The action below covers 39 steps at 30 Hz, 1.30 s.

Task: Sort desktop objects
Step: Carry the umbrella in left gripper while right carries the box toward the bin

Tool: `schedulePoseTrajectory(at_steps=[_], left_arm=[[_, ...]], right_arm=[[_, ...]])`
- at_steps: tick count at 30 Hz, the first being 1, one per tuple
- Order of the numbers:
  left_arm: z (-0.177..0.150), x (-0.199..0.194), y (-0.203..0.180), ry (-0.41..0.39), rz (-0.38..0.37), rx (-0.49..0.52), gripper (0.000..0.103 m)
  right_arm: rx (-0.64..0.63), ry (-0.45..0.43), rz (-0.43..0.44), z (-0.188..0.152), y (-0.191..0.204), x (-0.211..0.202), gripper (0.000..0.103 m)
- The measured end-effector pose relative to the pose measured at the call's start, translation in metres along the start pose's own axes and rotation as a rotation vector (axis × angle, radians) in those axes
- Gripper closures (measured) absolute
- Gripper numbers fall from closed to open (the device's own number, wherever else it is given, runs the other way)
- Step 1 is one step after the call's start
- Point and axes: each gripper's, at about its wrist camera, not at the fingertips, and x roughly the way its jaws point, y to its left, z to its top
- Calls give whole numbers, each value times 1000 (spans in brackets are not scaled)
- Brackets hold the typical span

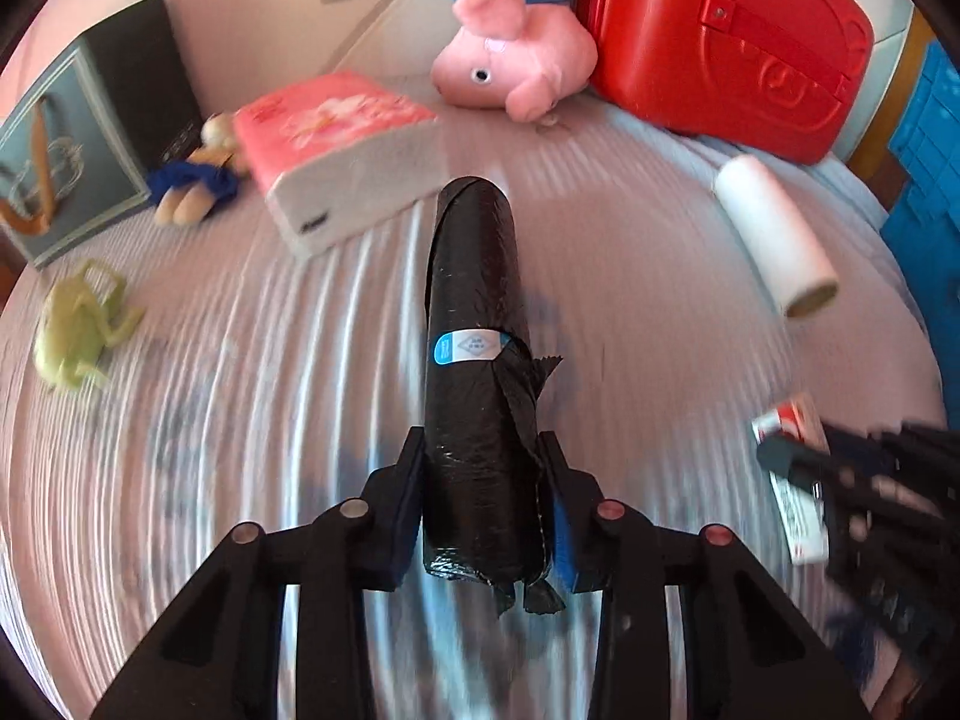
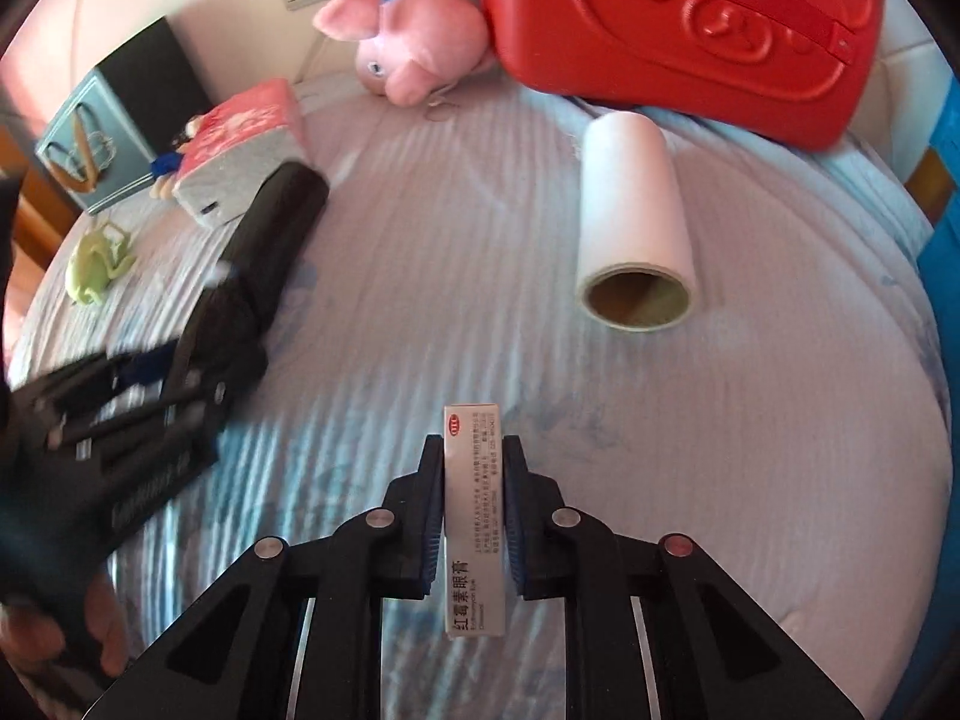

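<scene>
While the left gripper (image 1: 483, 492) clamps the near end of a black bag roll (image 1: 477, 324) lying on the striped sheet (image 1: 240, 408), the right-wrist view shows the right gripper (image 2: 474, 480) pinching a slim medicine box (image 2: 473, 516) just above that sheet, near a white roll (image 2: 633, 216)

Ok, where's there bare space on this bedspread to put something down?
Widest free patch: between the black roll and the white paper roll, running back toward the pink pig plush. Also bare: near side, right of the small box. Crowded: far left, around the tissue pack, doll and green toy.
</scene>
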Motion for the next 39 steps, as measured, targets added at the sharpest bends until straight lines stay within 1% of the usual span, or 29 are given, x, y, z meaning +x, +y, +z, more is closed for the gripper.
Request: schedulePoseTrajectory(at_steps=[3,4,5,6,7,8,9,10,11,12,13,14,15,16,18,19,20,21,22,23,24,26,27,32,35,39], left_arm=[[-33,-14,5,30,1,-13,69],[-41,-18,4,40,5,-11,69],[-52,-22,4,52,5,-10,69],[-58,-24,5,63,2,-12,69],[-61,-25,5,70,2,-12,68],[-63,-26,4,85,9,-10,67],[-61,-27,2,98,17,-9,67],[-51,-32,0,97,23,-9,67],[-48,-36,0,83,32,-9,66],[-42,-39,0,64,42,-6,63],[-36,-40,-1,50,45,-2,59],[-32,-39,-2,43,46,0,50],[-27,-35,-2,38,50,-6,46],[-22,-30,-1,40,54,-11,46],[-15,-17,-1,54,35,-19,46],[-13,-14,0,64,27,-25,47],[-14,-11,2,67,31,-38,52],[-14,-14,2,60,41,-40,68],[-14,-16,1,66,35,-33,69],[-16,-17,1,84,20,-31,69],[-20,-20,-1,93,22,-27,69],[-27,-31,-6,86,38,-8,69],[-32,-39,-8,79,33,-5,69],[-45,-92,-19,12,4,12,69],[-47,-134,-26,-56,-8,23,69],[-54,-197,-39,-169,-14,41,69]], right_arm=[[-11,17,9,-5,5,0,85],[-3,27,19,-6,5,0,81],[13,41,31,-8,4,0,77],[23,38,48,-10,3,-1,65],[29,38,52,-12,3,-3,57],[26,35,42,-13,3,-6,56],[23,33,37,-14,4,-8,56],[24,35,39,-16,4,-10,56],[25,36,42,-17,3,-12,56],[23,34,38,-18,4,-14,56],[19,31,32,-18,4,-15,56],[18,28,30,-18,3,-16,56],[19,27,30,-17,3,-17,56],[19,25,30,-16,3,-17,56],[12,19,29,-16,4,-18,56],[0,17,25,-15,5,-18,56],[-11,16,19,-15,7,-16,56],[-27,22,11,-16,9,-13,60],[-40,36,8,-16,12,-8,77],[-53,54,5,-18,15,-4,80],[-71,39,-13,-20,18,-7,85],[-76,44,8,-24,22,-11,85],[-78,37,12,-26,24,-16,85],[-127,-36,7,-37,39,-65,85],[-136,-93,8,-48,45,-104,85],[-134,-189,-4,-64,48,-164,85]])
